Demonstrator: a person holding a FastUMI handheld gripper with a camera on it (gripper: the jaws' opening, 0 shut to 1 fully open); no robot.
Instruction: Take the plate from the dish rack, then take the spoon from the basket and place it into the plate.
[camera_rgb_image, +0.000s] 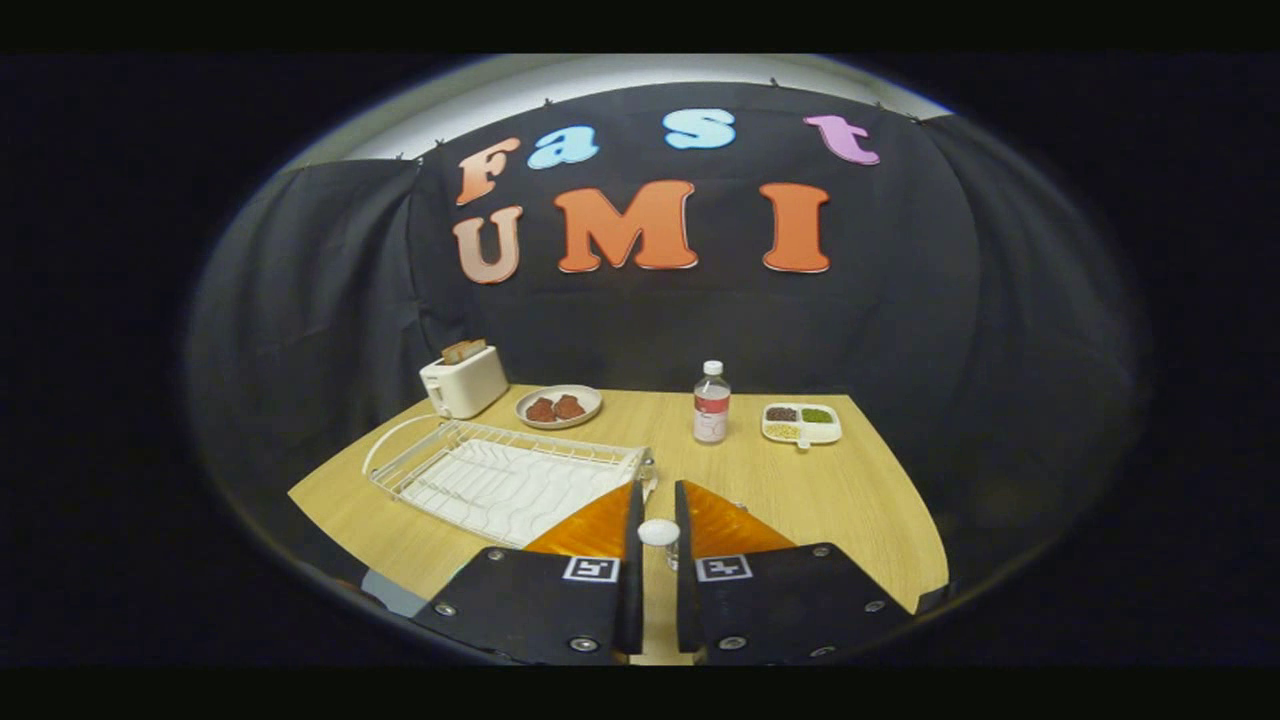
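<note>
The claw holds a spoon between nearly closed fingers above the worktop, beside the rack. Likely next: lowering it onto a plate.

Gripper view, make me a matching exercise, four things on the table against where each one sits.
Things:
1. toaster
2. bottle
3. divided tray
4. dish rack

Places:
A. just ahead of the gripper fingers, to their left
B. far right end of the back row
C. far left, bread sticking out
D. between the round plate and the divided tray

Pairs: 1-C, 2-D, 3-B, 4-A
</note>
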